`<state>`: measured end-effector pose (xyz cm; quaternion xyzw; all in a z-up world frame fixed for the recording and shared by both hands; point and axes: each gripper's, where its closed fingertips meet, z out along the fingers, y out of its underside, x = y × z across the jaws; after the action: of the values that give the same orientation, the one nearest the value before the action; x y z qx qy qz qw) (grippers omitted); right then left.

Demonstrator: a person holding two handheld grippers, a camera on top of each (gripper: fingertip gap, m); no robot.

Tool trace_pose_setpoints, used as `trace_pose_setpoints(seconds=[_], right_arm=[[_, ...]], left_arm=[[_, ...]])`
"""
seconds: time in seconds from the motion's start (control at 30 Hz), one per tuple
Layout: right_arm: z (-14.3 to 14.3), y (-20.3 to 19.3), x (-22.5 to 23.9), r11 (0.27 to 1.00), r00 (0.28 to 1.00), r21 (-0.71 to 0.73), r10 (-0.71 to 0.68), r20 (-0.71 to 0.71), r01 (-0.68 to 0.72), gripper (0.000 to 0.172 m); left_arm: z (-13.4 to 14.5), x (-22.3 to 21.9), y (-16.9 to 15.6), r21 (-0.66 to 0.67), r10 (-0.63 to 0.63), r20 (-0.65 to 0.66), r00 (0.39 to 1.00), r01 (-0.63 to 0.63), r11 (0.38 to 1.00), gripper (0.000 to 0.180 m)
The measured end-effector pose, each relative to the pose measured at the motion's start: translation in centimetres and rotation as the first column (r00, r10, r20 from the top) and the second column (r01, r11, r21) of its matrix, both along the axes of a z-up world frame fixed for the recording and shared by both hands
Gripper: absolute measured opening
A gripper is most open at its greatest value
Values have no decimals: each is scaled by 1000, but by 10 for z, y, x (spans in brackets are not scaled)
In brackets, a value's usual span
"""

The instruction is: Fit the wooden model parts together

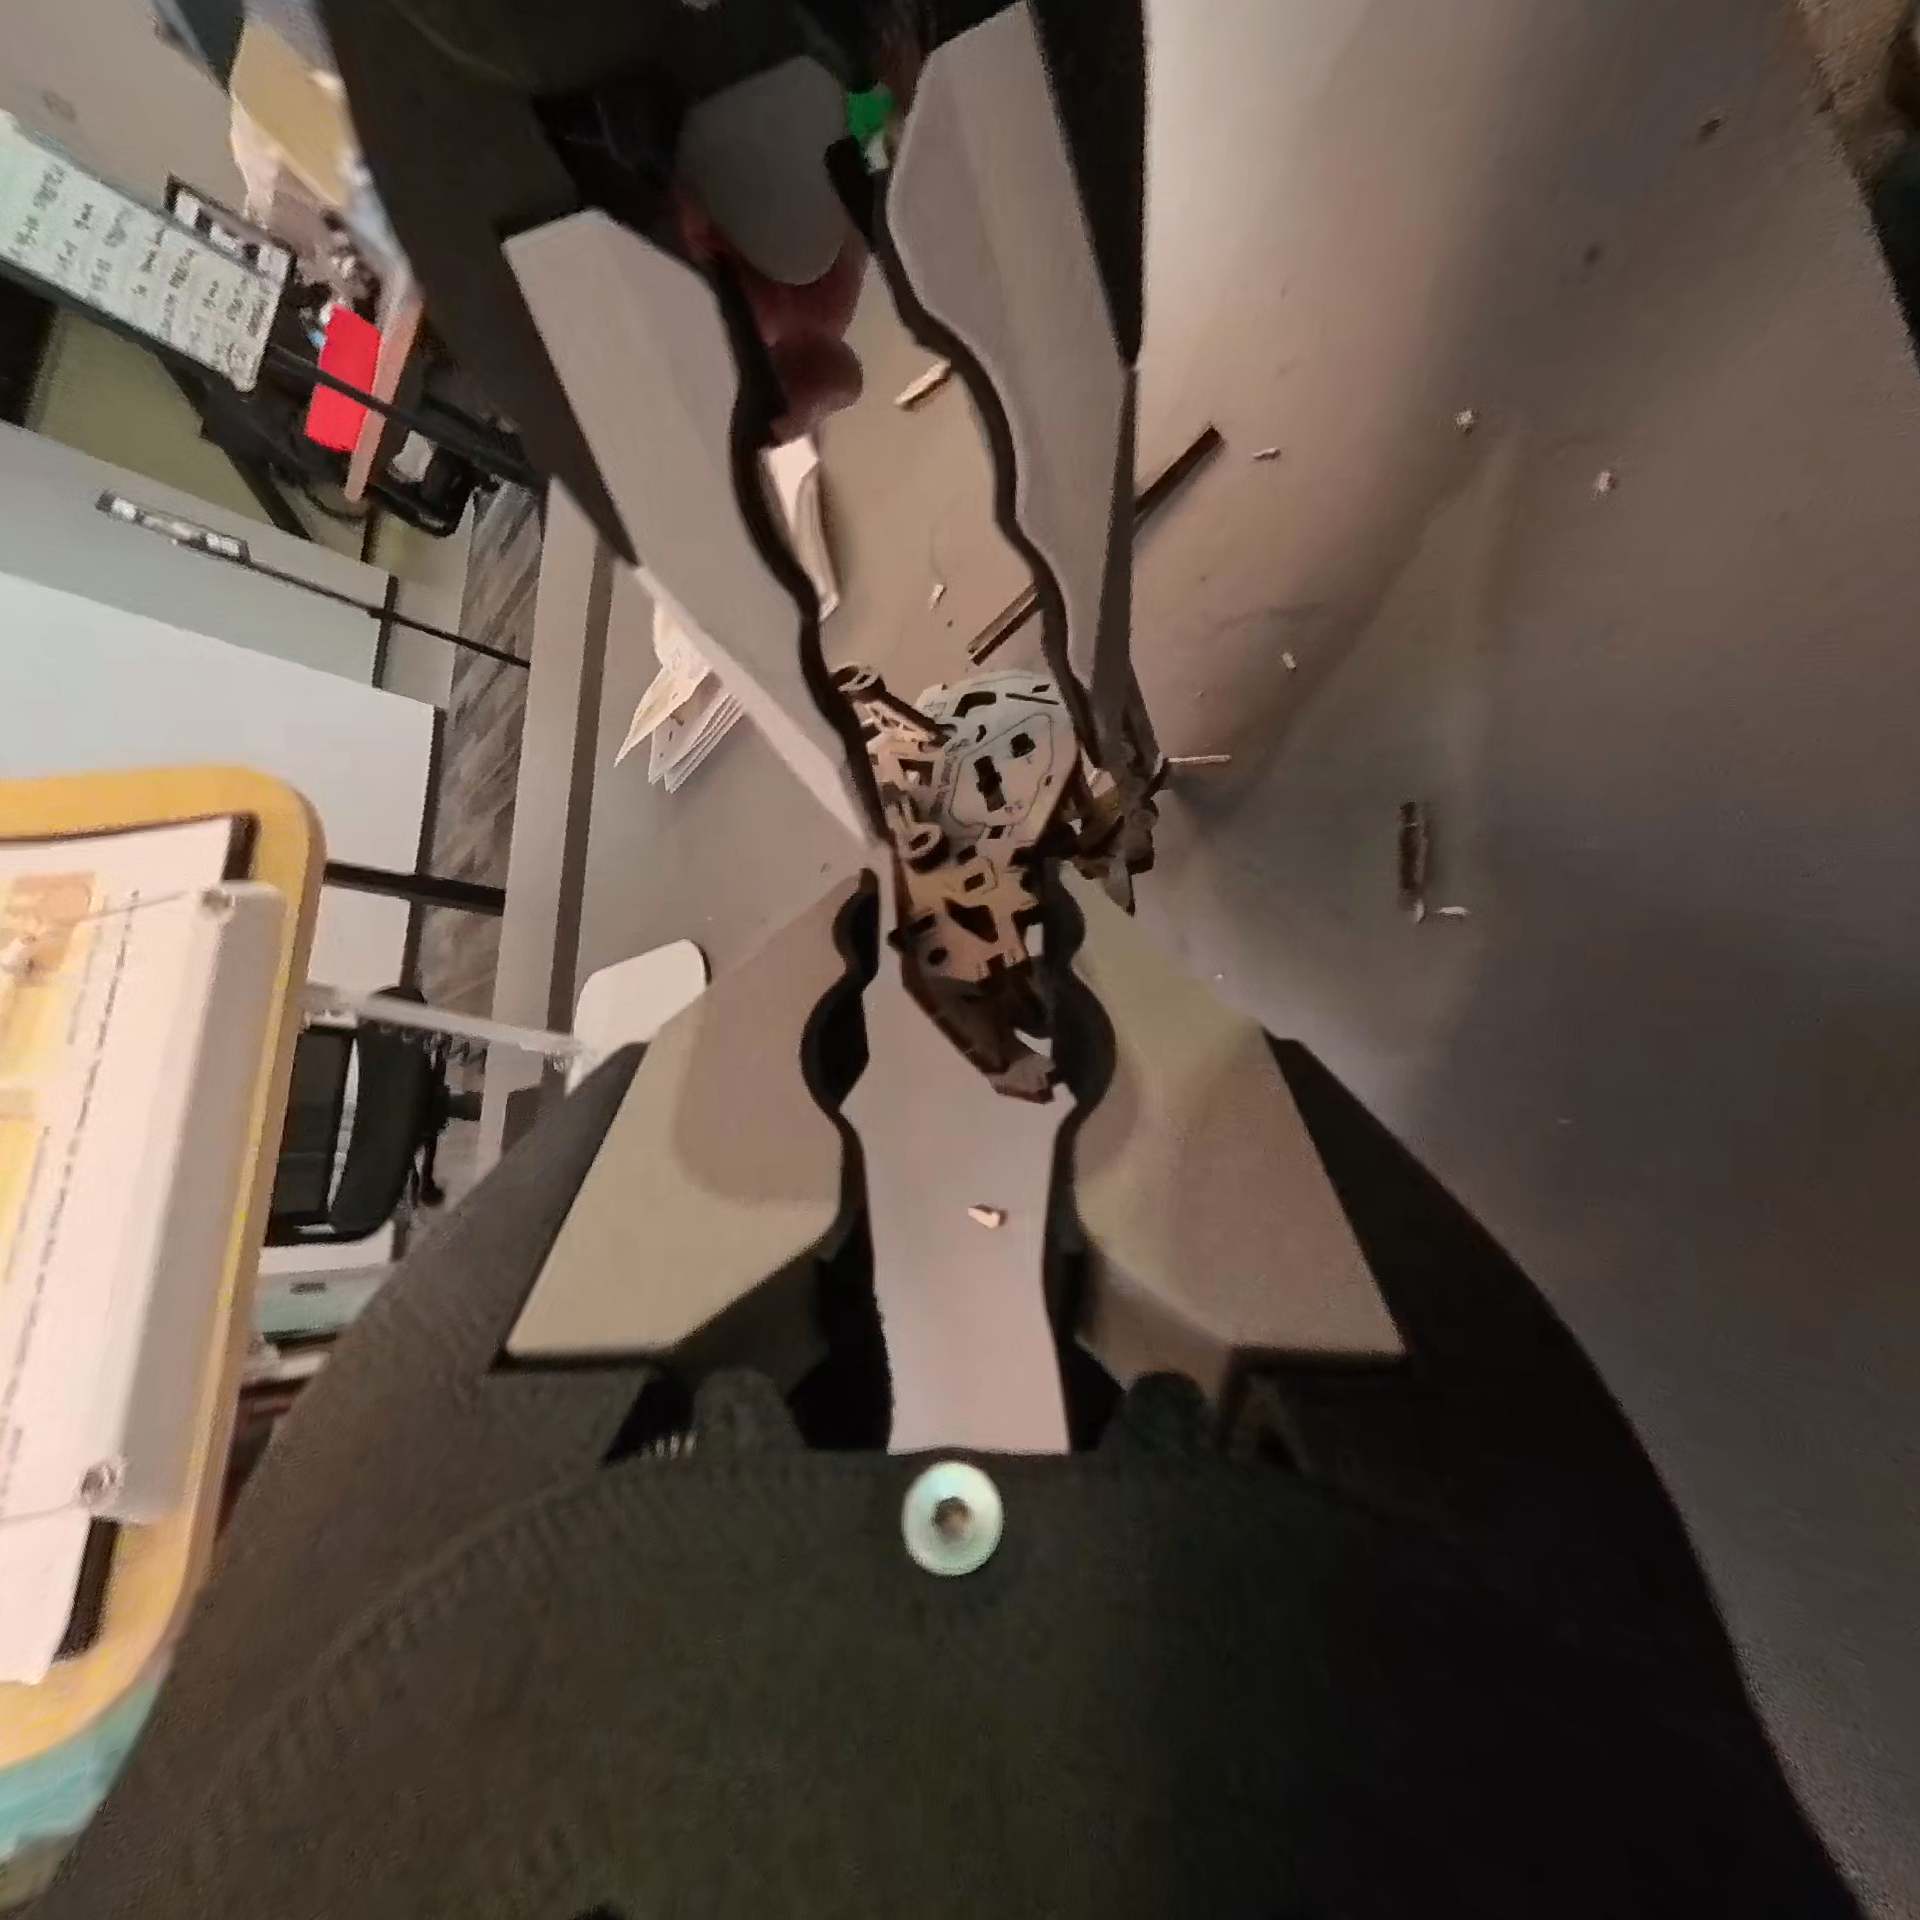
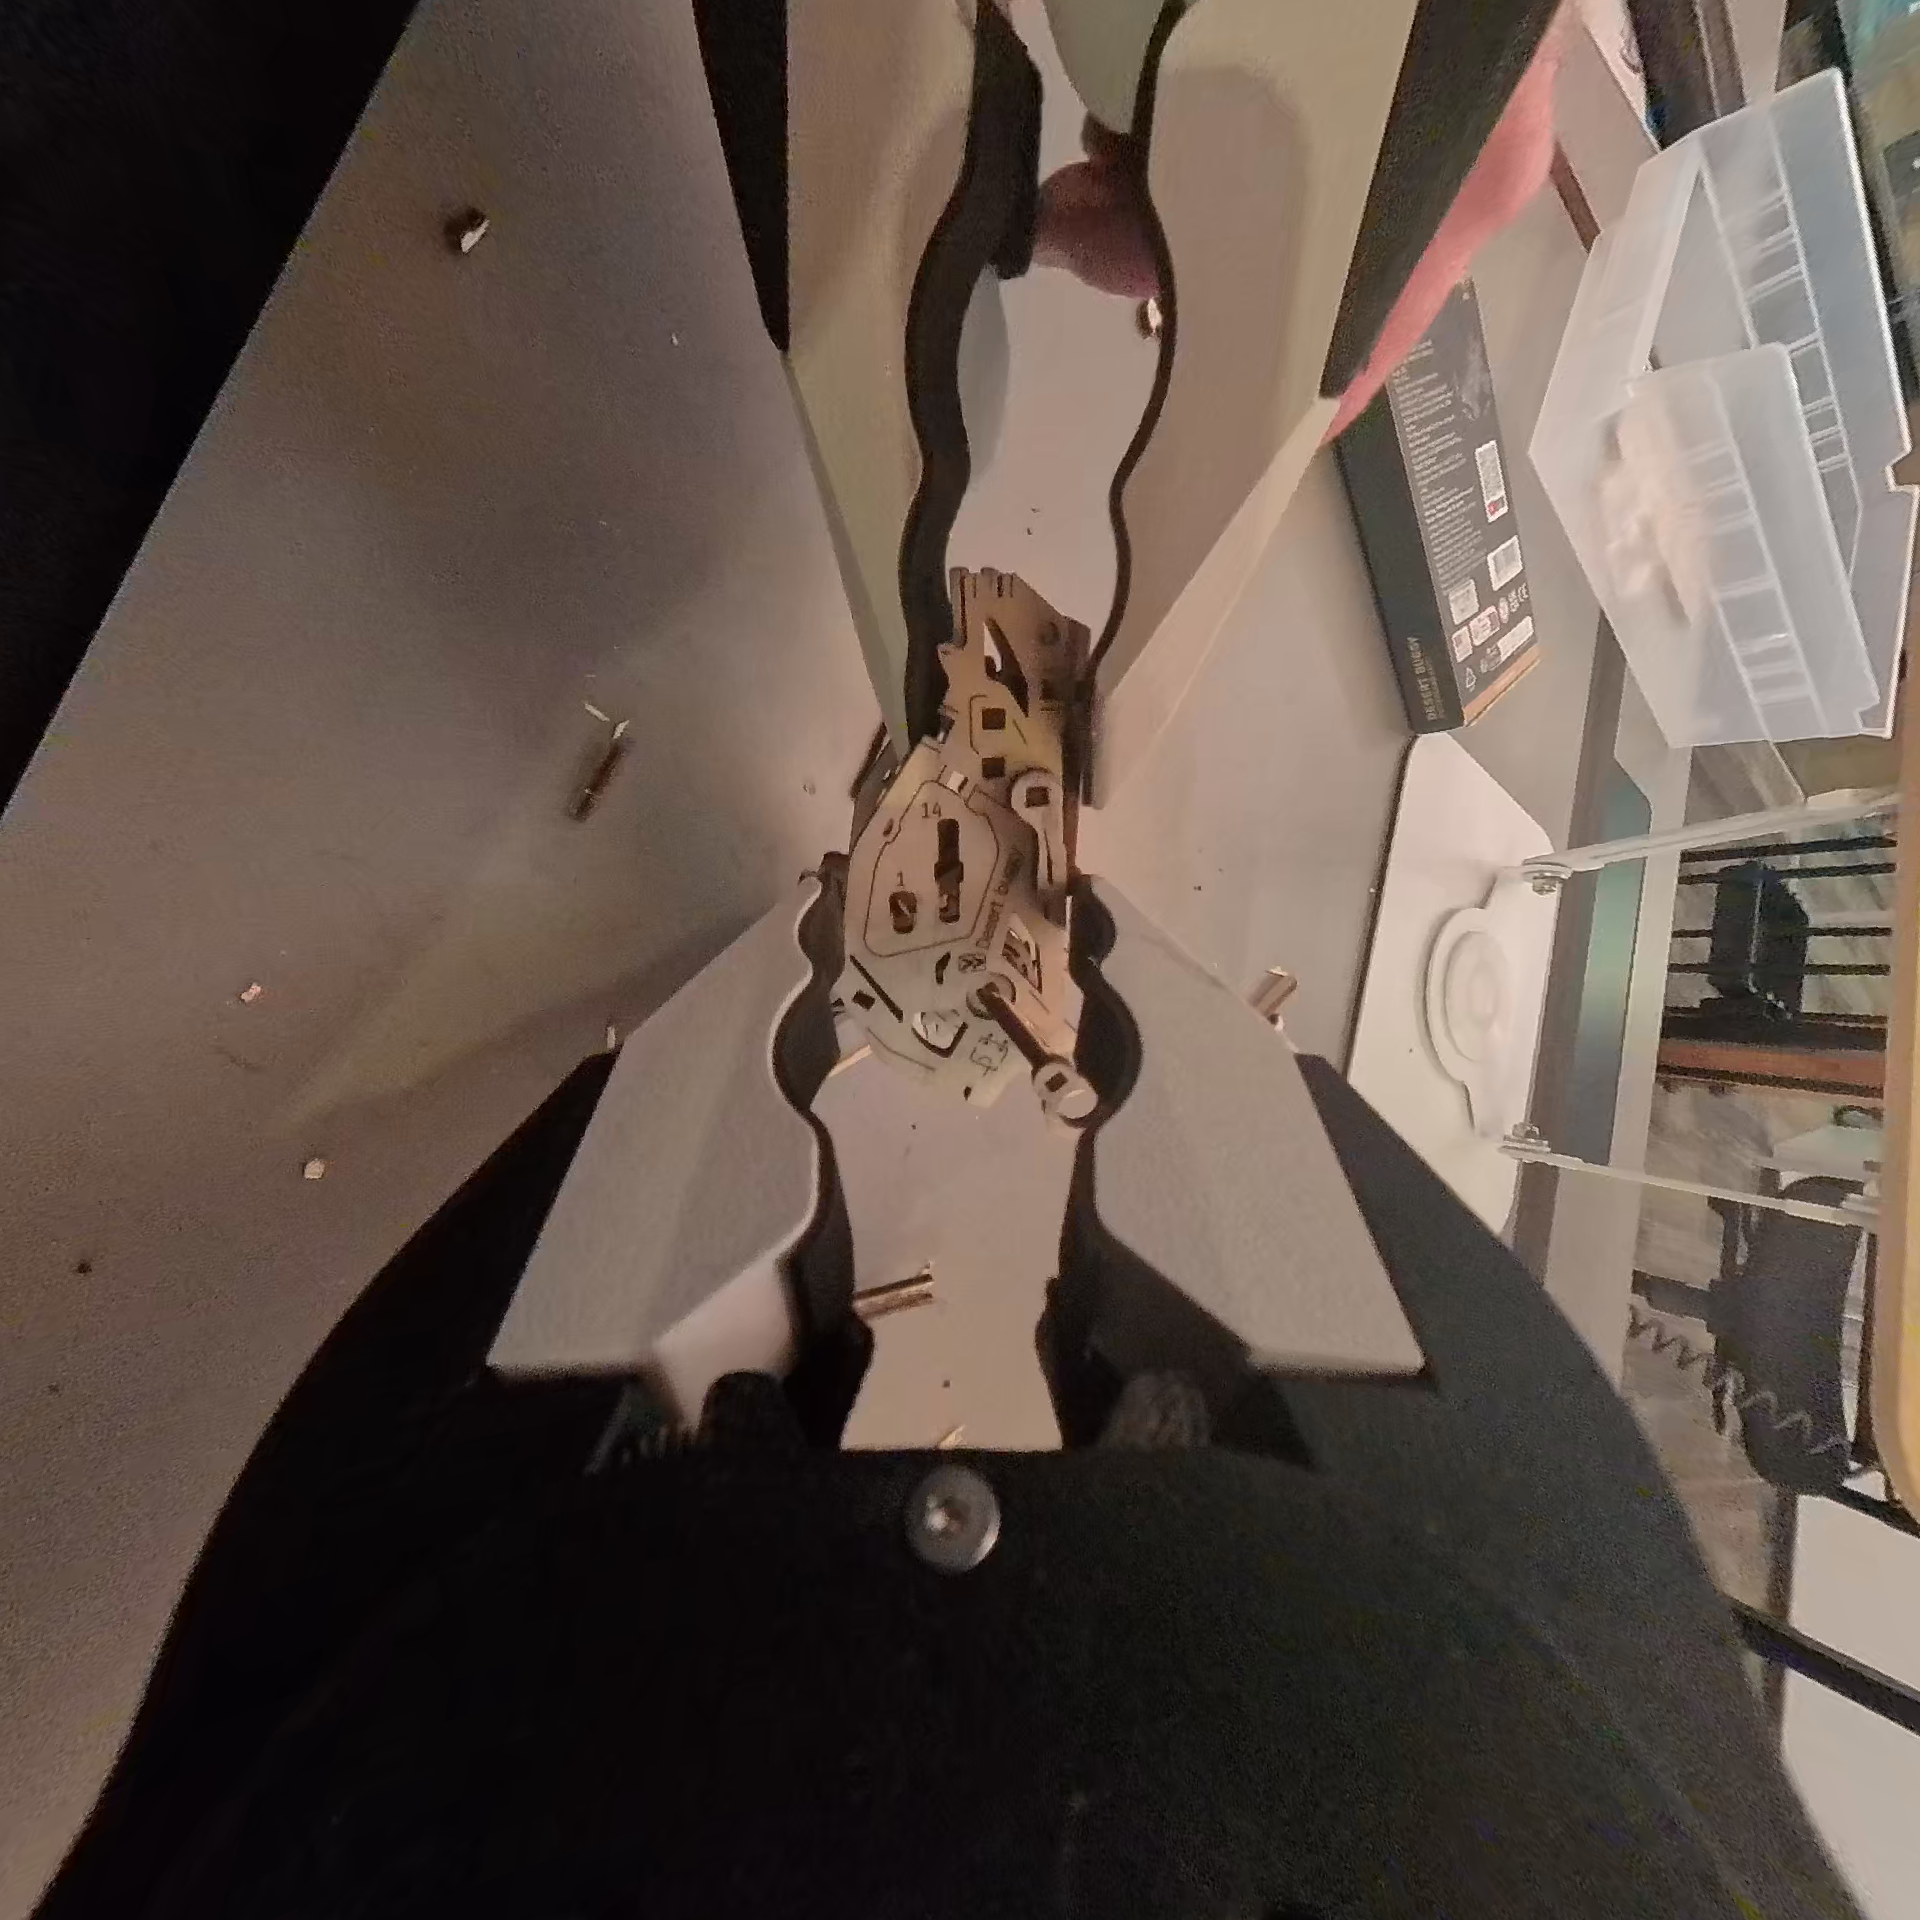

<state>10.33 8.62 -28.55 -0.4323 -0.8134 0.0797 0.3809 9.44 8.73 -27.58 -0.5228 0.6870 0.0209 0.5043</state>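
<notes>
A pale wooden model [image 1: 982, 831] with many cut-out slots hangs above the grey table [image 1: 1507, 623], between both grippers, which meet tip to tip. My left gripper [image 1: 971, 935] grips its lower, darker end, with both pads against its edges. In the right wrist view the model [image 2: 956, 883] shows a flat plate with a dark axle and a small wheel piece at its lower right. My right gripper [image 2: 954, 914] has its pads against both sides of that plate. The left gripper [image 2: 1003, 707] comes in from the top and pinches the model's far, toothed end. The right gripper [image 1: 992, 800] also shows in the left wrist view.
Small wood chips and a dark stick [image 2: 597, 774] lie on the table. A short metal pin [image 2: 894, 1299] lies under my right gripper. A dark box [image 2: 1444, 540] and a clear plastic organiser [image 2: 1745, 416] sit to the right. A folded paper booklet [image 1: 681, 717] lies farther off. Both grippers' tips are close together, under 4 cm apart.
</notes>
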Motion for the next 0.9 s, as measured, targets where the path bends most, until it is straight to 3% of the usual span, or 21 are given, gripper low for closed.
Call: trace_pose_setpoints(seconds=[0.17, 0.27, 0.43, 0.57, 0.67, 0.77, 0.9], right_arm=[[-5, 4, 1, 1000, 1000, -11, -11, 16, 11, 39], [-7, 4, 2, 999, 1000, -32, -11, 8, 11, 39], [-13, 7, 2, 999, 1000, -52, -16, 25, 18, 38], [-15, 11, 3, 997, 999, -71, -27, 29, 29, 39], [-17, 14, 3, 996, 999, -85, -25, 41, 28, 39], [-20, 15, 3, 995, 998, -98, -19, 52, 24, 39], [-21, 18, 2, 993, 998, -118, -20, 59, 26, 38]], left_arm=[[-1, -13, 5, -94, 90, 100, 991, -81, 992, 48], [-6, -13, 2, -129, 89, 115, 989, -74, 989, 39], [-18, -14, 9, -152, 123, 105, 987, -106, 983, 40], [-27, -13, 9, -151, 108, 96, 990, -93, 984, 26], [-30, -13, 13, -155, 114, 91, 989, -99, 983, 27], [-30, -17, 22, -187, 163, 118, 980, -139, 972, 44], [-38, -15, 22, -219, 146, 95, 985, -122, 968, 33]])
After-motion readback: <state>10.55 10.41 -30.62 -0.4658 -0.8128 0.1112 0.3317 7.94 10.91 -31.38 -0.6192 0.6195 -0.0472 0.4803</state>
